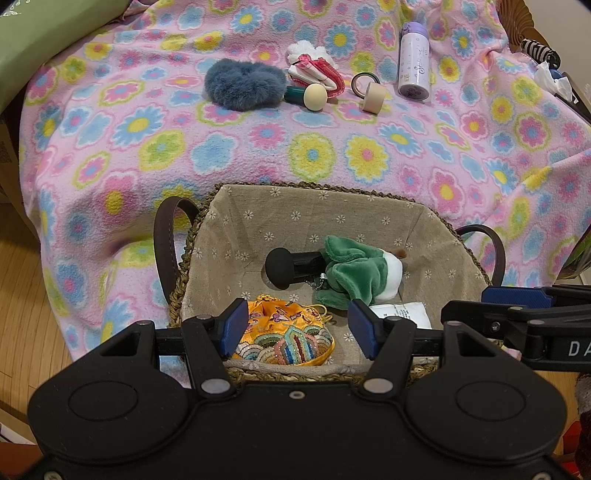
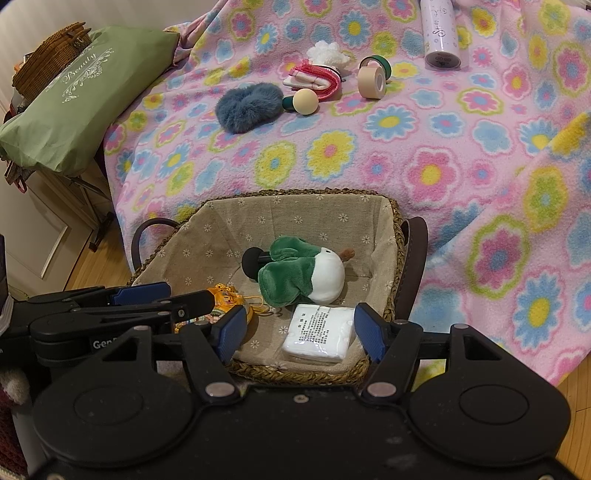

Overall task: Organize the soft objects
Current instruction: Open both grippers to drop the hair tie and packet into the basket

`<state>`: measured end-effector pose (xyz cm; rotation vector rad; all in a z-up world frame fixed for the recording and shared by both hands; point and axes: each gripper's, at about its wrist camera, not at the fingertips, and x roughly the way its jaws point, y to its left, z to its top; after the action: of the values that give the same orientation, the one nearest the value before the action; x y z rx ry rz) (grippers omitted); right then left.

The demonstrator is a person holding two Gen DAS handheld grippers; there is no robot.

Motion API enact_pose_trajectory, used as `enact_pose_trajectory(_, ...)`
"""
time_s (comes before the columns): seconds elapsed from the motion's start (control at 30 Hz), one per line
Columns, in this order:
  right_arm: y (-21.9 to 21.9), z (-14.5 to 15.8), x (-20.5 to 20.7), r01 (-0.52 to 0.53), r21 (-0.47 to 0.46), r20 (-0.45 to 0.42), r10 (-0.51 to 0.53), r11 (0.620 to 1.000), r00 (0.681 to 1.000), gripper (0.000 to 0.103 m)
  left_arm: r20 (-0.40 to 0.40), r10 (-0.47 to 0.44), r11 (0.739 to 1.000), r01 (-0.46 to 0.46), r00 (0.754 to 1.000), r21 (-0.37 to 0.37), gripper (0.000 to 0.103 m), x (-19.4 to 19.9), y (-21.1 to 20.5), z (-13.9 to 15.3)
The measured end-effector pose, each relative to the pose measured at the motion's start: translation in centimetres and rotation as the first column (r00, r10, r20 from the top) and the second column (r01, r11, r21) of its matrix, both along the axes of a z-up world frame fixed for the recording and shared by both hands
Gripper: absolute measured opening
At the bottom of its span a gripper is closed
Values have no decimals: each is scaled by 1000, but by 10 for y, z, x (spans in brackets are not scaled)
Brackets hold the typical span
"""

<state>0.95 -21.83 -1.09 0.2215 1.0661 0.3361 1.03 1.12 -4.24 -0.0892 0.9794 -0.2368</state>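
Observation:
A woven basket (image 1: 314,206) (image 2: 295,206) with a cloth lining stands at the near edge of the flowered blanket. In it lie a green and white plush toy (image 1: 354,269) (image 2: 303,275), a black sponge (image 1: 282,264), a yellow embroidered pouch (image 1: 288,339) and a white tissue pack (image 2: 319,334). My left gripper (image 1: 297,326) is open and empty above the pouch. My right gripper (image 2: 299,330) is open and empty above the tissue pack. A blue fluffy scrunchie (image 1: 243,85) (image 2: 247,105), a white fluffy item (image 1: 306,51) (image 2: 328,51) and a red and white pouch (image 1: 317,74) (image 2: 314,79) lie farther back.
A cream-headed sponge on a green base (image 1: 308,96) (image 2: 303,101), tape rolls (image 1: 373,96) (image 2: 371,81) and a lilac bottle (image 1: 414,61) (image 2: 439,33) lie on the blanket (image 1: 258,155). A green bag (image 2: 81,96) and a wicker basket (image 2: 51,55) stand at the left. Wooden floor (image 1: 29,325) lies below.

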Motion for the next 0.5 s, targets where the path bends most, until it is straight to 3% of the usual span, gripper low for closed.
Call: enact_pose_trajectory(0.5,-1,0,0,-3,12,0,3,1000,1000,66,0,0,1000,0,1000,-2,59,0,0,0)
